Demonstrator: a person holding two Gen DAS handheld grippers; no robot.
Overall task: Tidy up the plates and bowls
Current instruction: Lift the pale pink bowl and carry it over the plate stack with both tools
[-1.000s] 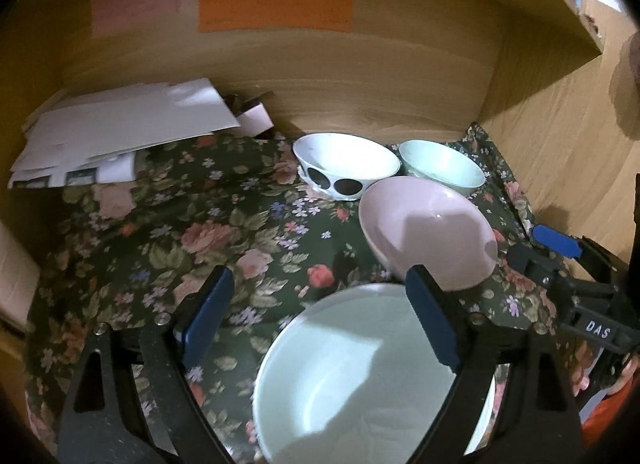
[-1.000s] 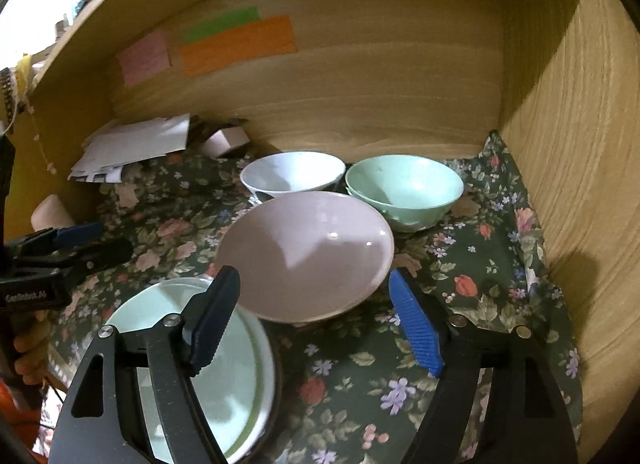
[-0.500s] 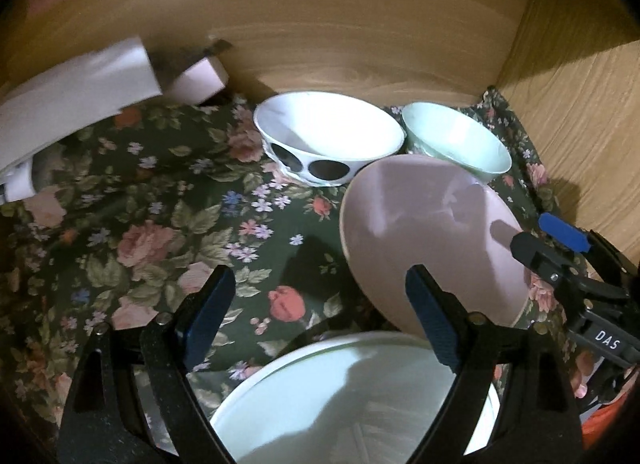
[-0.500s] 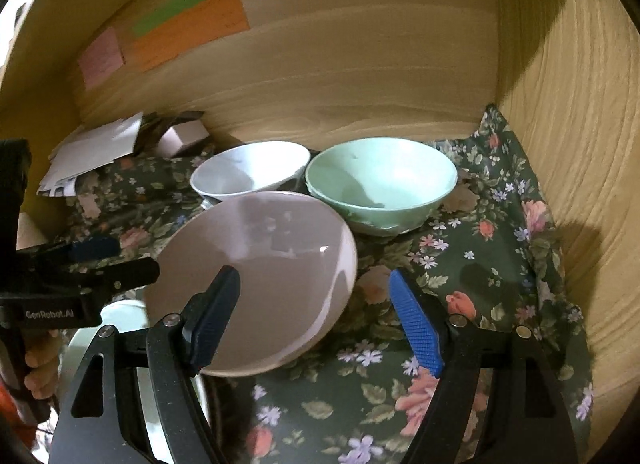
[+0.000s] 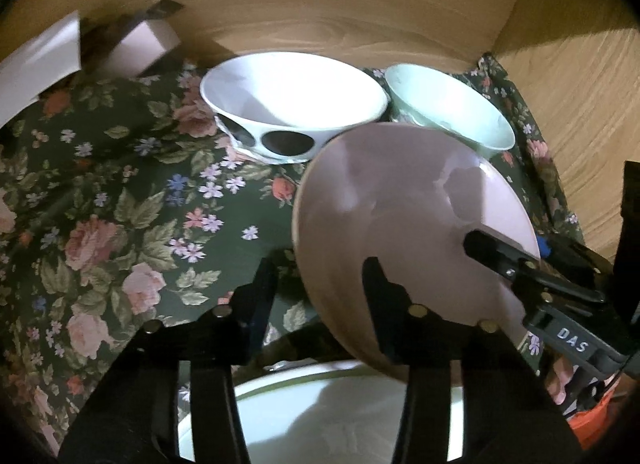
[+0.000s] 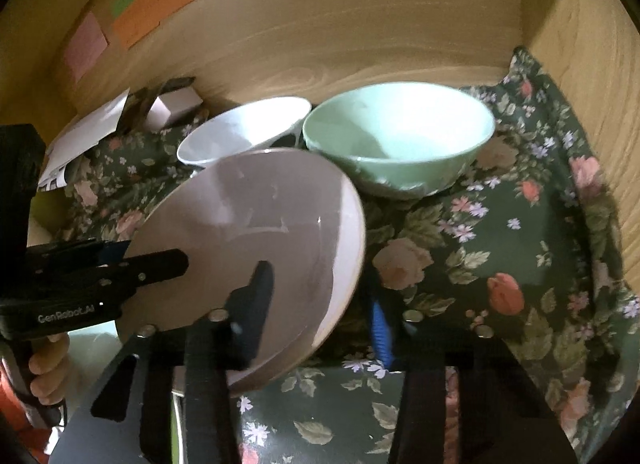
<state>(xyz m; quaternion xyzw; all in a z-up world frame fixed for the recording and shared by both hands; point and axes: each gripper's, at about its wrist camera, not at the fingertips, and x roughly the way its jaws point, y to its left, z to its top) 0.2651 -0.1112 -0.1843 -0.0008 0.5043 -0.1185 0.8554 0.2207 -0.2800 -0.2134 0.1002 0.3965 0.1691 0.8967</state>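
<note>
Pink bowl [image 6: 256, 232] tilted — both tongs straddle rim | mint bowl [image 6: 400, 135] behind

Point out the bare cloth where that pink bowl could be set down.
Open floral cloth lies left of the spotted white bowl and pink bowl, below the papers. More lies right of the pink bowl, in front of the green bowl. The back is crowded: the bowls sit close together.
</note>
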